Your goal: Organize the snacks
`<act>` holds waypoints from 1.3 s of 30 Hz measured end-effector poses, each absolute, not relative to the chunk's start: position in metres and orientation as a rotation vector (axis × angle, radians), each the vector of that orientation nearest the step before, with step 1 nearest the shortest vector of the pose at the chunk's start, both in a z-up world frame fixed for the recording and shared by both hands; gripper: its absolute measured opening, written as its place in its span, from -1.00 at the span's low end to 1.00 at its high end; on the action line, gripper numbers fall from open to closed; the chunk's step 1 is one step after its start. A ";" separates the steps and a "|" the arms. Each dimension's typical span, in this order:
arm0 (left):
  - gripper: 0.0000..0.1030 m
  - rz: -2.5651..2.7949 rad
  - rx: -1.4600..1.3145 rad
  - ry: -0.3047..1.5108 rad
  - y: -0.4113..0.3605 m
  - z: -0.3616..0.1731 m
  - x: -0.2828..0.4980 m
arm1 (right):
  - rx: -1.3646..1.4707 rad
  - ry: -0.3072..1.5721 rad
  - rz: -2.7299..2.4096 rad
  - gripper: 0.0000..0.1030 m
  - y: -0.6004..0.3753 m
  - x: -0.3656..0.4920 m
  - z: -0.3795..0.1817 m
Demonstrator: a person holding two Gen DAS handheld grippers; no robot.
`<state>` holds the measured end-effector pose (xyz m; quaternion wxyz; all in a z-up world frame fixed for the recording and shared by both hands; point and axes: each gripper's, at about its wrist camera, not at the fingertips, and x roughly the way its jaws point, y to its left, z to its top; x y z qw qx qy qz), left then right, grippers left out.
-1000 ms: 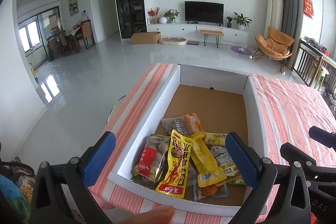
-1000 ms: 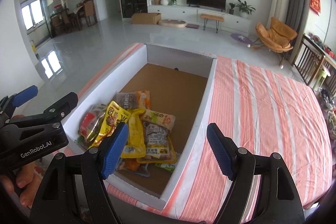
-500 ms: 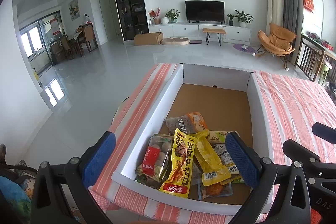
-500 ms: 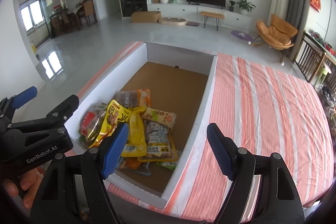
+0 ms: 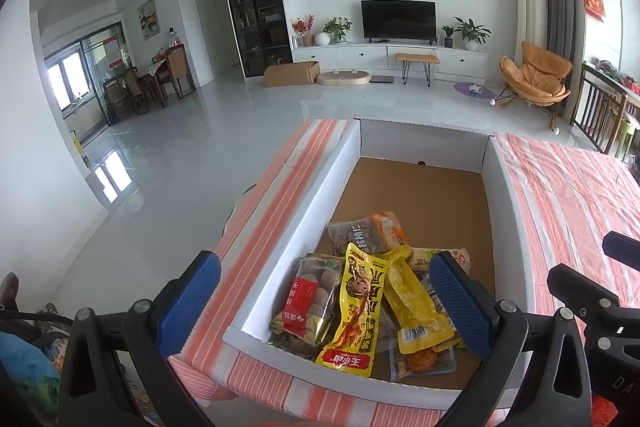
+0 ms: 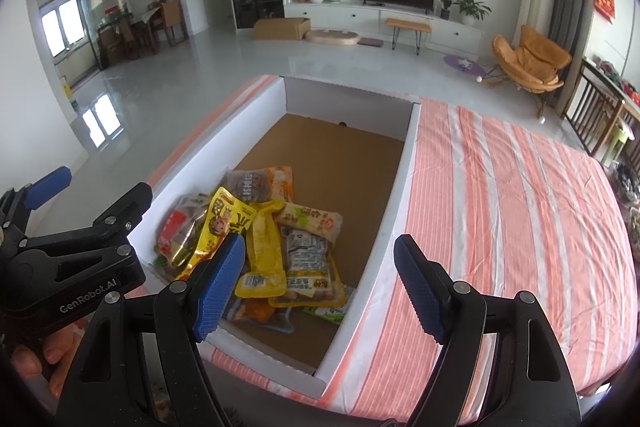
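Observation:
A white cardboard box [image 5: 344, 163] with a brown floor sits at the left of the striped table; it also shows in the right wrist view [image 6: 400, 163]. Several snack packets lie piled at its near end: a yellow packet with a cartoon face [image 5: 360, 307], a red-labelled bag of balls [image 5: 308, 299], a long yellow packet [image 6: 262, 251], a brown-orange packet [image 6: 260, 183]. My left gripper [image 5: 324, 307] is open and empty, above the box's near-left corner. My right gripper [image 6: 320, 287] is open and empty, above the box's near-right wall.
The orange-and-white striped tablecloth [image 6: 500, 207] spreads to the right of the box. The far half of the box floor [image 5: 412, 195] is bare cardboard. The left gripper's body [image 6: 72, 267] is at the left of the right wrist view. Living room floor lies beyond.
Both grippers have drawn back and up slightly, so the box and snacks sit a little lower and farther in view. The snacks have not moved. Both grippers stay open.

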<state>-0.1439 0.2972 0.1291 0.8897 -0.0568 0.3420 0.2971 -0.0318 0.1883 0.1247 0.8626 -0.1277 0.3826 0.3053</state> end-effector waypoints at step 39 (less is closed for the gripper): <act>1.00 0.641 -0.097 0.708 0.295 0.131 -0.146 | -0.274 0.815 0.651 0.55 0.193 -0.033 0.122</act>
